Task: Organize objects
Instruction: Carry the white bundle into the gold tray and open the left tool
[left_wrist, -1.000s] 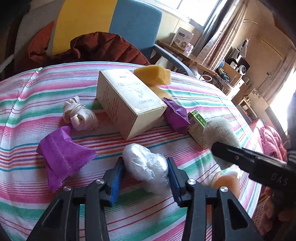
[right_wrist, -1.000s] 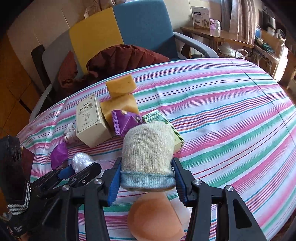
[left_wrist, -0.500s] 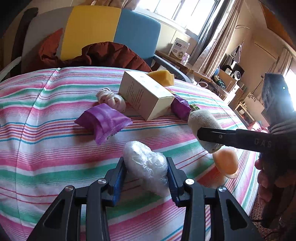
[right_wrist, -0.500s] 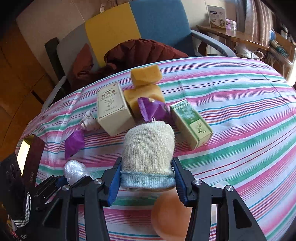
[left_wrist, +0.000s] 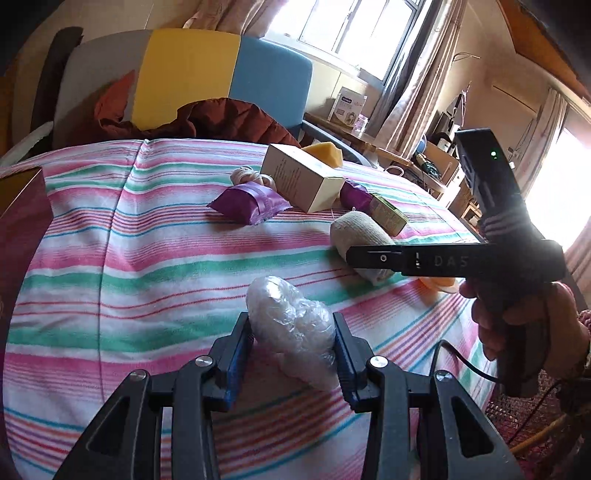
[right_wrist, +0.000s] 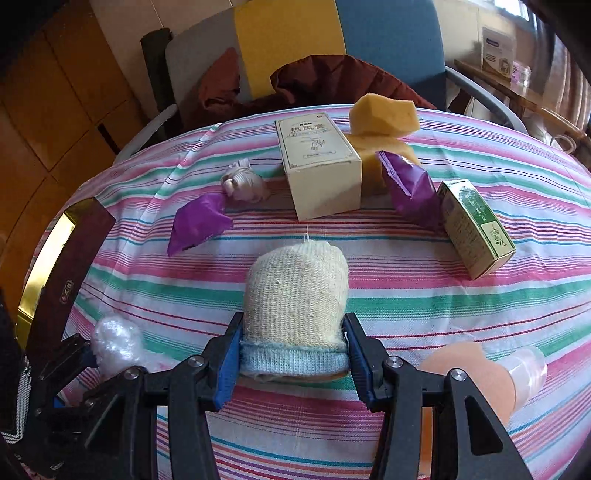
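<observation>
My left gripper (left_wrist: 293, 349) is shut on a crumpled clear plastic wrap ball (left_wrist: 291, 321), held just above the striped tablecloth (left_wrist: 147, 266). My right gripper (right_wrist: 293, 350) is shut on a rolled cream knit sock (right_wrist: 295, 295) with a blue cuff. The sock also shows in the left wrist view (left_wrist: 358, 232), behind the right gripper's black finger. The plastic ball shows at the lower left of the right wrist view (right_wrist: 114, 341). Both grippers are at the near side of the table, away from the other objects.
Further back lie a cream box (right_wrist: 317, 162), yellow sponges (right_wrist: 384, 114), two purple packets (right_wrist: 195, 221) (right_wrist: 410, 188), a green box (right_wrist: 476, 232), a knotted cloth (right_wrist: 243, 181), a peach round object (right_wrist: 469, 376) and a dark red box (right_wrist: 59, 273) at left. A chair (right_wrist: 388, 40) holds a brown jacket.
Both grippers have pulled back toward the near edge with their objects still held. The left one has swung left, so the dark red box now shows at its left.
</observation>
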